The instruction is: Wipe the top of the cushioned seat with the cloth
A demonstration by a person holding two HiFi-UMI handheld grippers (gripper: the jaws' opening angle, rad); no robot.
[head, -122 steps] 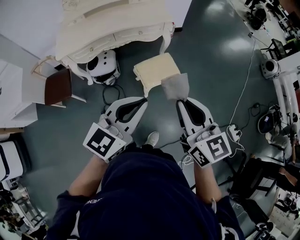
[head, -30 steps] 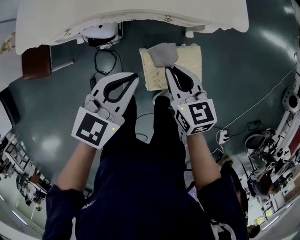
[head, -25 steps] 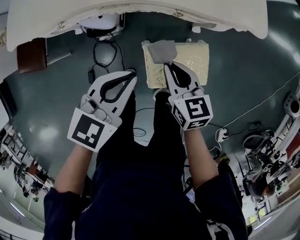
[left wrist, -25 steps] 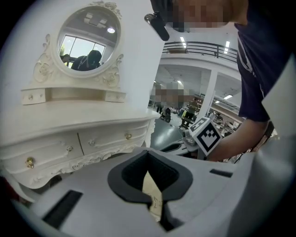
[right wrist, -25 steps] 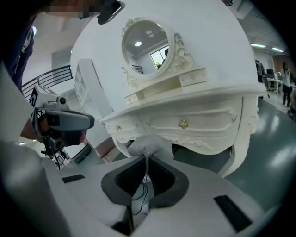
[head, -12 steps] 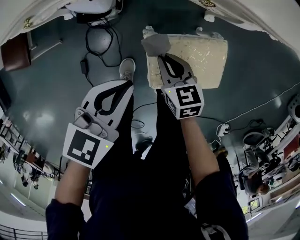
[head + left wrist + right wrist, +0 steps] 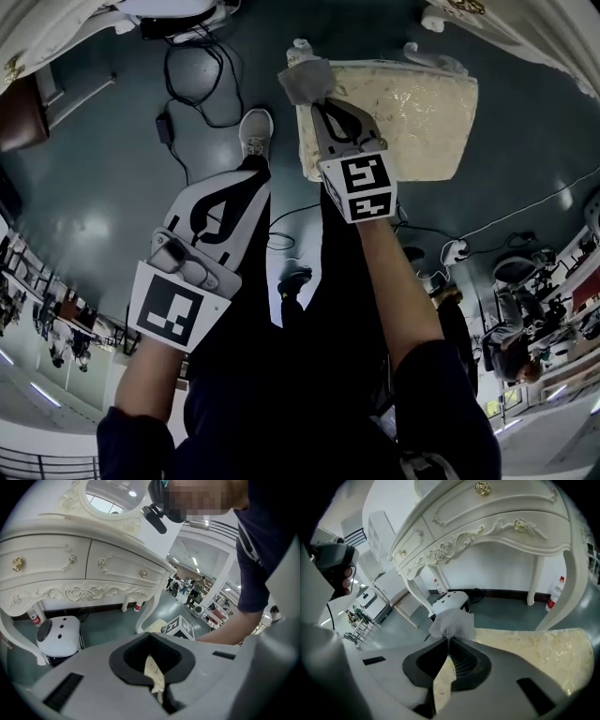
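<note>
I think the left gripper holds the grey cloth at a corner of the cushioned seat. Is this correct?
Not quite. It is the right gripper that holds the grey cloth at a corner of the cushioned seat. The right gripper view shows its jaws closed on the cloth.

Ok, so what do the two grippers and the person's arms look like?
The left gripper and right gripper are white shells with black teardrop-shaped jaw linings. Each carries a cube of black-and-white square markers. The person wears a dark navy short-sleeved top.
</note>
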